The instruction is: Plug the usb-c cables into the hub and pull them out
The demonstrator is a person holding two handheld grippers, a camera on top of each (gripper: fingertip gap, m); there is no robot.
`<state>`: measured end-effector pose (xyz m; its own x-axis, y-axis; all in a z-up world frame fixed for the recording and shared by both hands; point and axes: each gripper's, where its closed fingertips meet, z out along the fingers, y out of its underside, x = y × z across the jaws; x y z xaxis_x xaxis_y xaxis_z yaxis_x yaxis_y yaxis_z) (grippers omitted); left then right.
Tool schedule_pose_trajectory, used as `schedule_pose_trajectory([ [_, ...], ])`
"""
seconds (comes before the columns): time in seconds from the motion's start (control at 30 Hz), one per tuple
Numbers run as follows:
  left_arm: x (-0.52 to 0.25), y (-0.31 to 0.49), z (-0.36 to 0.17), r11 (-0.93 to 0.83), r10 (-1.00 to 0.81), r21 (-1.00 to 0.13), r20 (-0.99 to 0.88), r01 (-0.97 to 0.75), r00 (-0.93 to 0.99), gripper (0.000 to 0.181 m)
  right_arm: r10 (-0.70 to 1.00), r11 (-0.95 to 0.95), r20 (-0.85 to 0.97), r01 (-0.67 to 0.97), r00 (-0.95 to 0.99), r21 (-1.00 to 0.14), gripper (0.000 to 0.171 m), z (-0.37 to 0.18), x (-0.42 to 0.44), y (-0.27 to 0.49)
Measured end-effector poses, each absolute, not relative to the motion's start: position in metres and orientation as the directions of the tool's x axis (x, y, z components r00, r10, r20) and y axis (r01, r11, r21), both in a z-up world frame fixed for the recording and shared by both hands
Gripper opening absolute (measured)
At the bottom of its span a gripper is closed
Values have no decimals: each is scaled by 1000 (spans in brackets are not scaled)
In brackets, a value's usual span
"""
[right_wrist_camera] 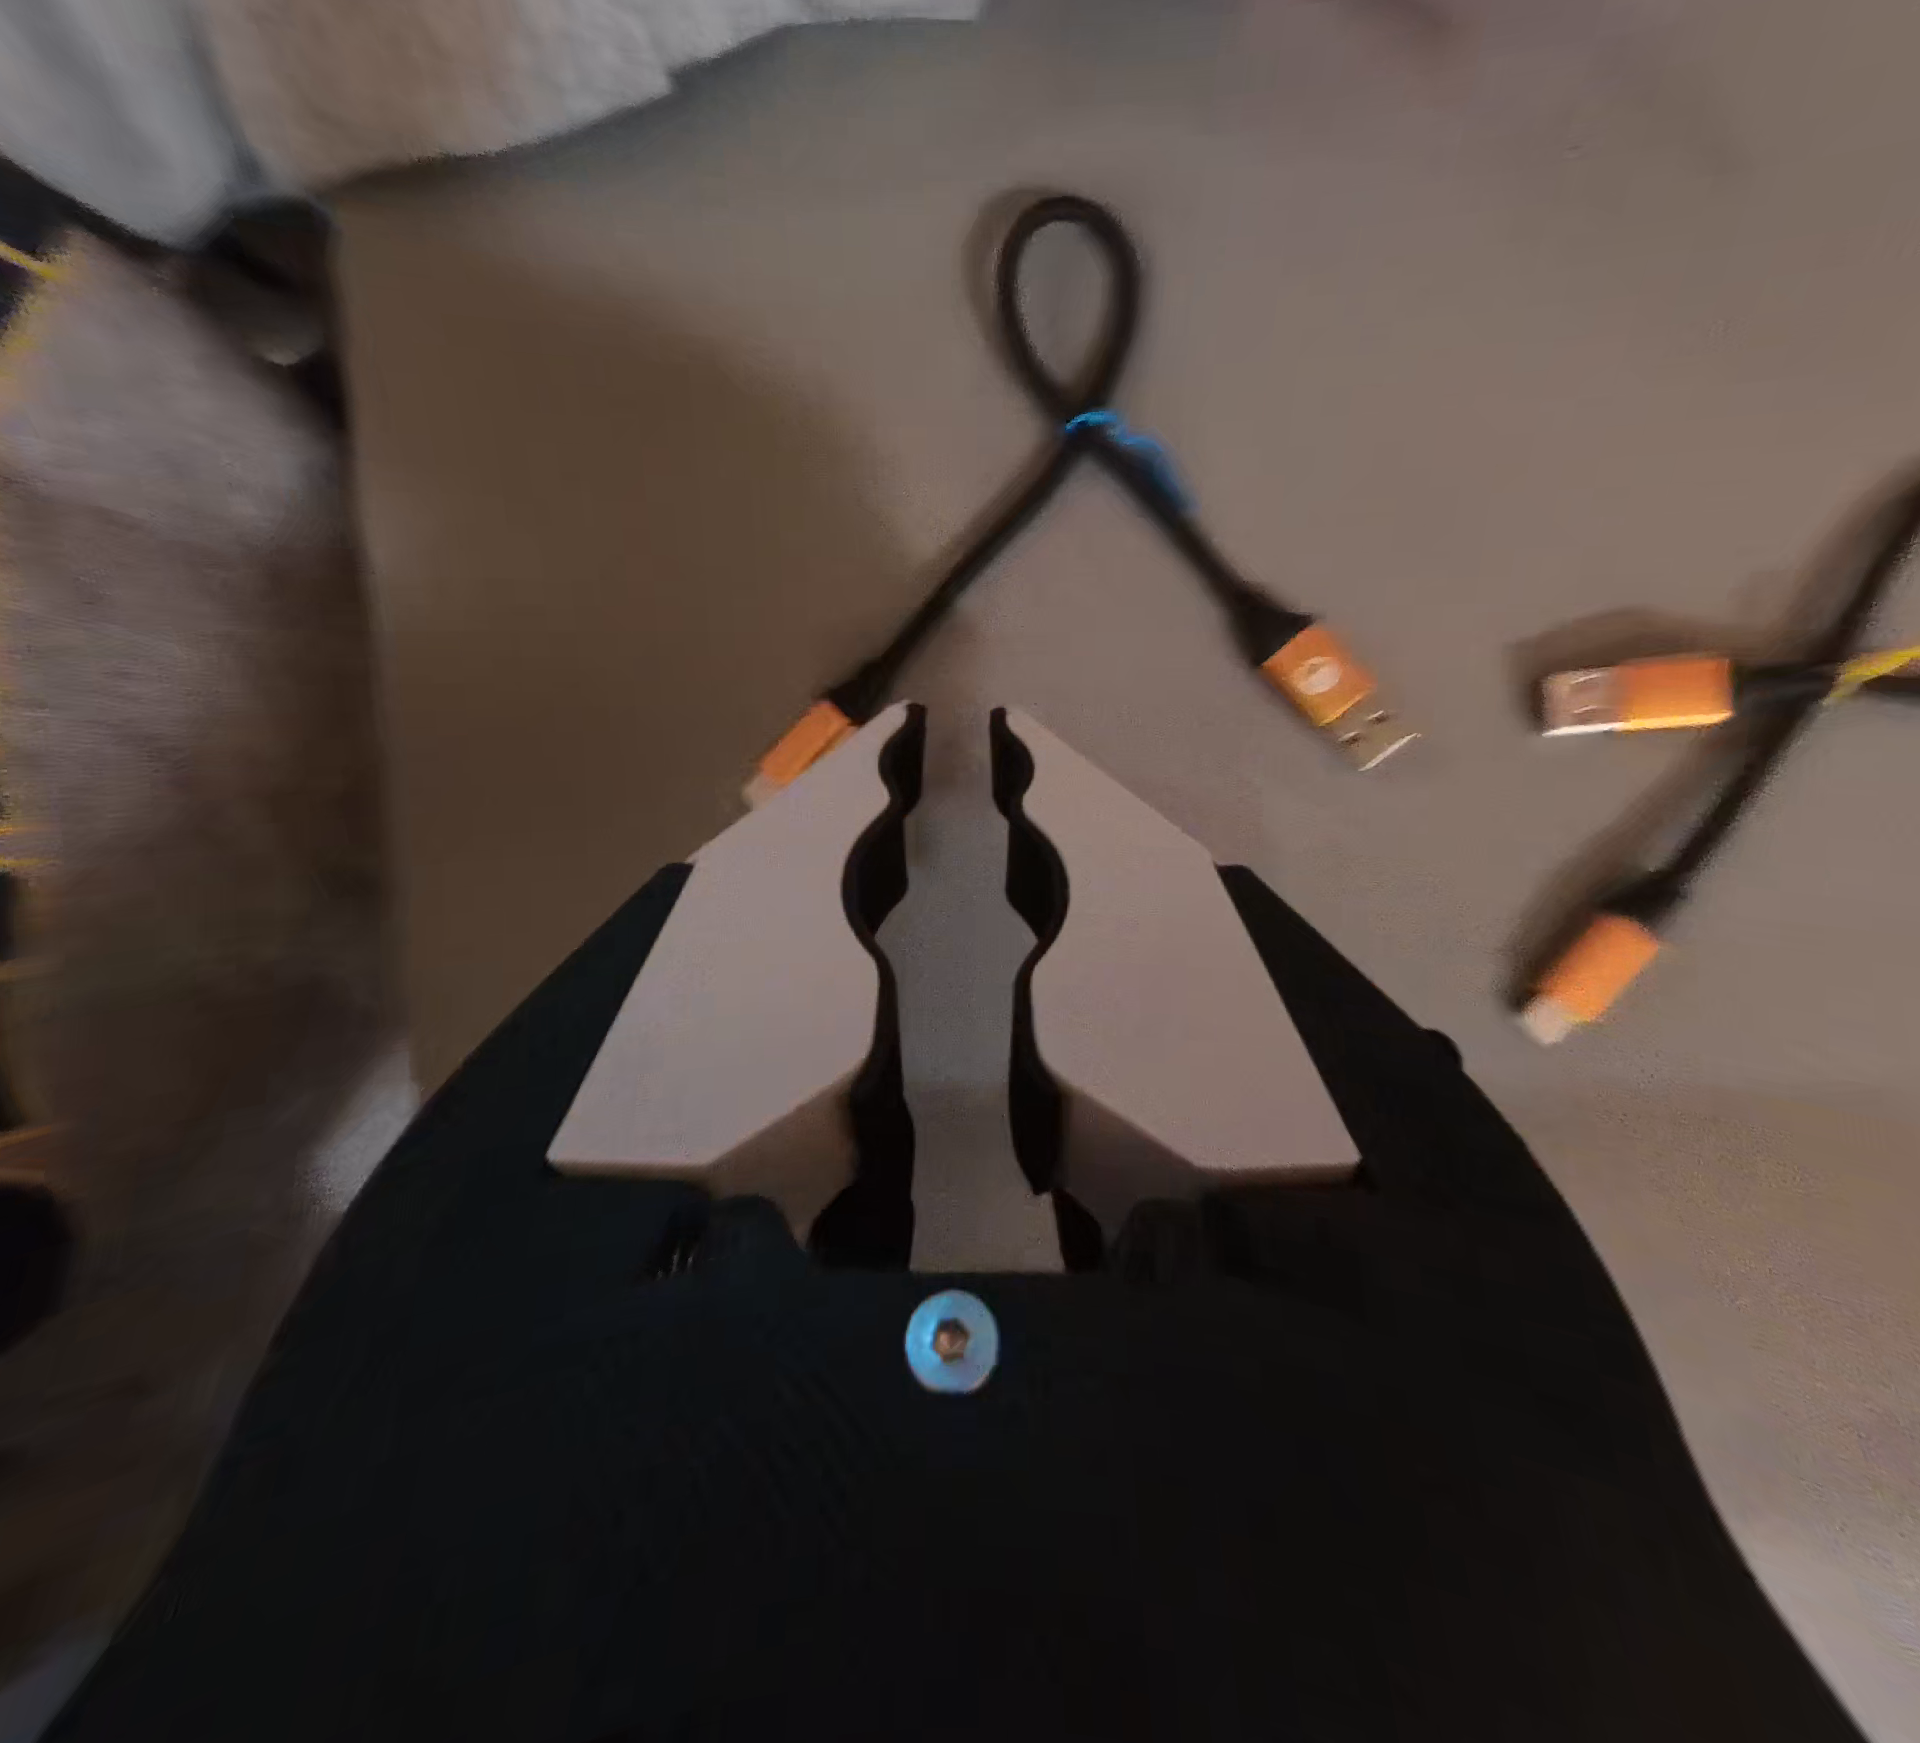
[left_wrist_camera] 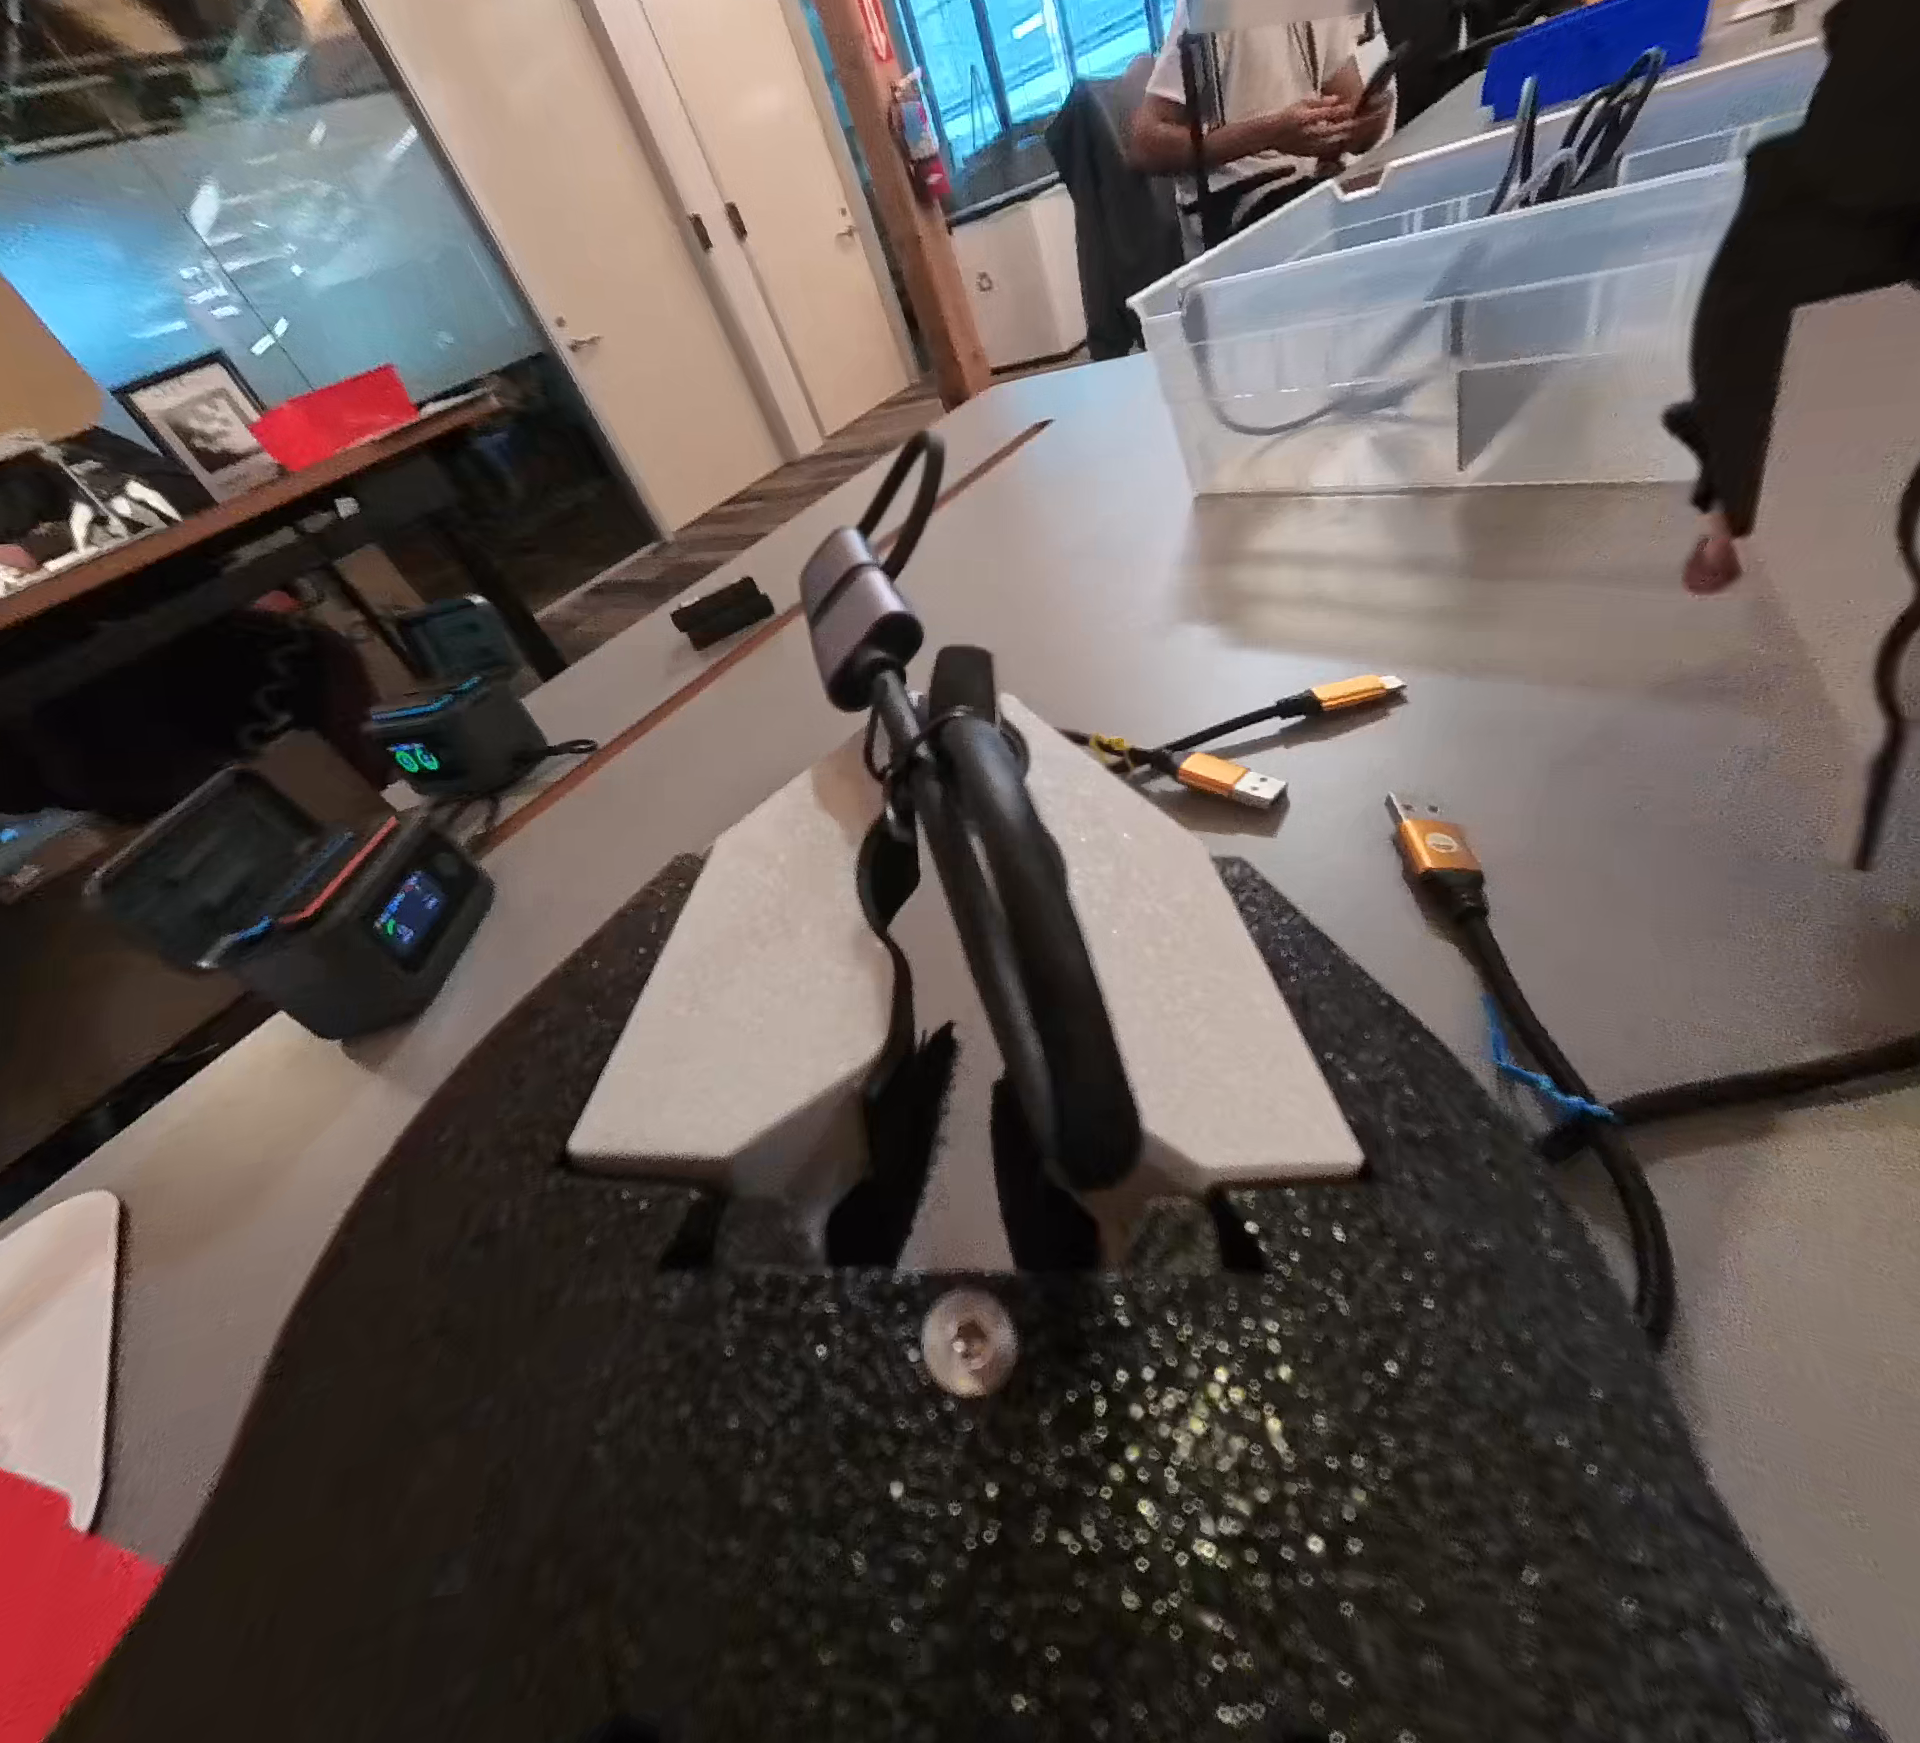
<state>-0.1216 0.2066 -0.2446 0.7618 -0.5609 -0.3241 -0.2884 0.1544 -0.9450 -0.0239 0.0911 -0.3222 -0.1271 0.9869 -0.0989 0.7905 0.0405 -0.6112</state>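
Here, left tongs [left_wrist_camera: 935, 717] clamped on hub [left_wrist_camera: 857, 618] lead, right tongs [right_wrist_camera: 954, 727] parted, empty, hiding blurred cable [right_wrist_camera: 1070, 446] plug

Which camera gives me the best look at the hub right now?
The left wrist view: the grey hub sits just past the left gripper, whose fingers clamp its black cable. The right wrist view doesn't show it.

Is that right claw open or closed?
Open. The right gripper shows bare table between its fingers, and it holds nothing; the orange cable plug lies beside it.
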Motion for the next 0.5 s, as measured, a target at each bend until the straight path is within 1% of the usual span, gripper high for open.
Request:
schedule_pose_trajectory([
  [0.03,-120,204,-241,180,-563,-944,-330,-277,758,7,982,-9,-155,802,-105,-598,14,-322,-21,86],
  [0.13,-119,201,-237,205,-565,-942,-336,-267,754,7,951,-178,-310,821,1,-543,21,-322,-18,76],
  [0.2,-117,201,-239,198,-570,-941,-338,-274,749,7,927,-250,-369,839,64,-483,26,-324,-20,69],
  [0.23,-116,200,-239,198,-576,-941,-339,-275,744,7,926,-259,-368,857,89,-445,27,-327,-19,67],
  [0.37,-108,196,-244,209,-592,-922,-385,-326,708,7,943,-254,-289,916,164,-309,17,-337,-19,69],
  [0.43,-104,194,-246,218,-597,-912,-407,-348,691,7,932,-281,-299,928,204,-245,16,-340,-19,70],
  [0.5,-102,192,-247,221,-603,-908,-414,-356,682,7,905,-320,-353,927,239,-193,15,-340,-22,66],
])
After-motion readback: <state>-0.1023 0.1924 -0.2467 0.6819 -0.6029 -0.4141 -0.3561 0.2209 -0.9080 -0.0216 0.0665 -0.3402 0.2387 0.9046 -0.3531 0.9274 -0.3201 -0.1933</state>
